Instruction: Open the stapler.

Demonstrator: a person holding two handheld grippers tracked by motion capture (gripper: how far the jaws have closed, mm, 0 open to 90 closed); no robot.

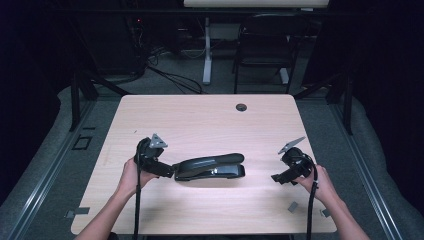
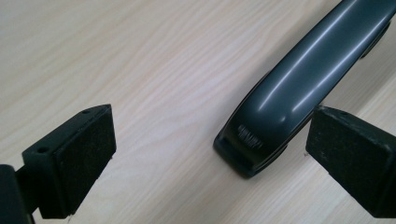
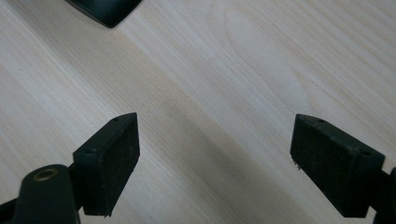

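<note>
- The person's left hand is coming in from 7 o'clock, holding the left gripper at about 9 o'clock on the wooden table.
- In the left gripper view that gripper is standing wide open, its pads gripping nothing; the near end of the stapler is lying on the wood between them, toward 3 o'clock, just beside the right-hand pad.
- The black stapler is resting flat at the table's middle, running from 9 to 3 o'clock, its left end just beside the left gripper.
- The right gripper is sitting at about 4 o'clock, well apart from the stapler, in the right hand.
- In its own view the right gripper is gaping wide over bare wood, empty, with a corner of the stapler at 11 o'clock.
</note>
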